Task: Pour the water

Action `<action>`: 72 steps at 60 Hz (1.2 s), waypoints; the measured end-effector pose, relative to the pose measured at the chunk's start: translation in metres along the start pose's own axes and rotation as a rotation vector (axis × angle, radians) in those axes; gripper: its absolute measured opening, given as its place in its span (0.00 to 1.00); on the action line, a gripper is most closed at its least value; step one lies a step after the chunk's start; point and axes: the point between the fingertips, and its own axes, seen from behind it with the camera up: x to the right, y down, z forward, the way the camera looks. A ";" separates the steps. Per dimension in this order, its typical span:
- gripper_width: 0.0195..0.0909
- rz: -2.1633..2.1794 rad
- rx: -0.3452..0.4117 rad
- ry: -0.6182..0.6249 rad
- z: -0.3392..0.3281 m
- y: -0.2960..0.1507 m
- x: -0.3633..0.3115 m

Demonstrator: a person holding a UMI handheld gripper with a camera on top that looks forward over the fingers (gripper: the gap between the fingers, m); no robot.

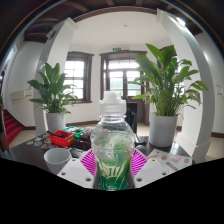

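where the claw [112,170] reaches forward, its two fingers with ribbed magenta pads [89,161] press on either side of one clear plastic bottle [112,140], gripping it upright. the bottle has a white cap, rounded shoulders and a green label low down. just beside it sits one white cup [57,157] on the dark surface [30,158]. beyond stand two leafy green plants, one [52,92] in a pale pot, the other [165,80] in a tall grey pot, before two dark-framed windows [124,72].

Bright window [124,72] backlight, strong fisheye bending
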 end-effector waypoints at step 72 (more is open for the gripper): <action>0.90 0.067 -0.083 0.206 -0.260 -0.049 -0.027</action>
